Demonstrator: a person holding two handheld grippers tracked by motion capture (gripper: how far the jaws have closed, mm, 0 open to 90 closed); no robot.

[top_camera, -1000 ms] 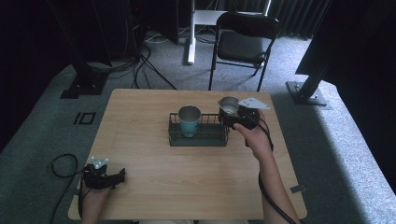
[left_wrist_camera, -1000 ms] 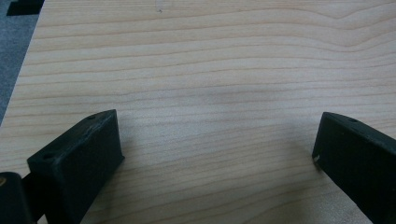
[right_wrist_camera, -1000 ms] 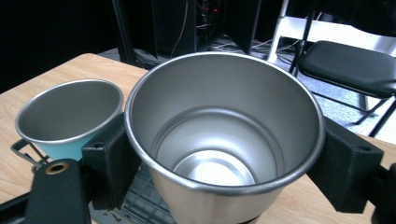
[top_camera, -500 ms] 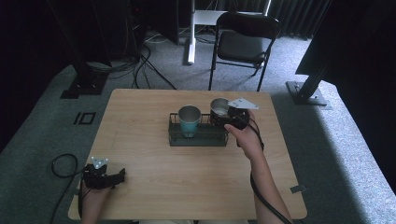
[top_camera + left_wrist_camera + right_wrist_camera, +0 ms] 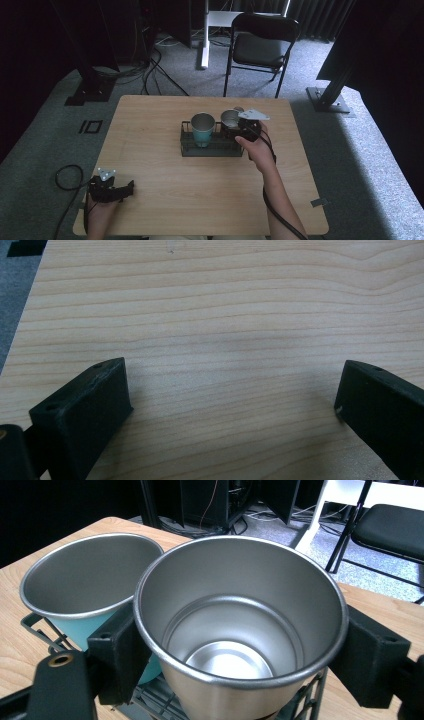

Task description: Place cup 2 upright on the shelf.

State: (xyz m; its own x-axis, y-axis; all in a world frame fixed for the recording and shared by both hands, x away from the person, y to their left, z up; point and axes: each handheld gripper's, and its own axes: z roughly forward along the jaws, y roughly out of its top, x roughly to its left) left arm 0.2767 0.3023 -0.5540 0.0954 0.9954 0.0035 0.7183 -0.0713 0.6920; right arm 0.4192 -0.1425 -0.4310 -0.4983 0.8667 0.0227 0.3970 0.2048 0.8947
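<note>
Jaws of the right gripper point(image 5: 240, 655) press against opposite sides of a steel cup point(image 5: 240, 630), one pad at about nine o'clock of its rim and the other at three o'clock in the right gripper view, so the cup is clamped between them. Seen from the high view, this right gripper point(image 5: 245, 131) sits at the right end of a dark wire rack point(image 5: 210, 149), with the steel cup point(image 5: 230, 119) over that end of the rack; whether the cup's base rests on the wires cannot be told. Just beside it, at nine o'clock from the steel cup, a teal cup point(image 5: 202, 129) with a steel lining stands upright in the rack. In the right gripper view the teal cup point(image 5: 85, 587) sits close against the left jaw, its rim nearly meeting the steel cup's rim. Rack and cups lie a little toward twelve o'clock from the middle of the wooden desk point(image 5: 165, 200). Far off at about seven o'clock of the desk, the left gripper point(image 5: 120, 190) rests low near the corner, its jaws spread wide apart over bare wood point(image 5: 225, 340) with nothing between them.
</note>
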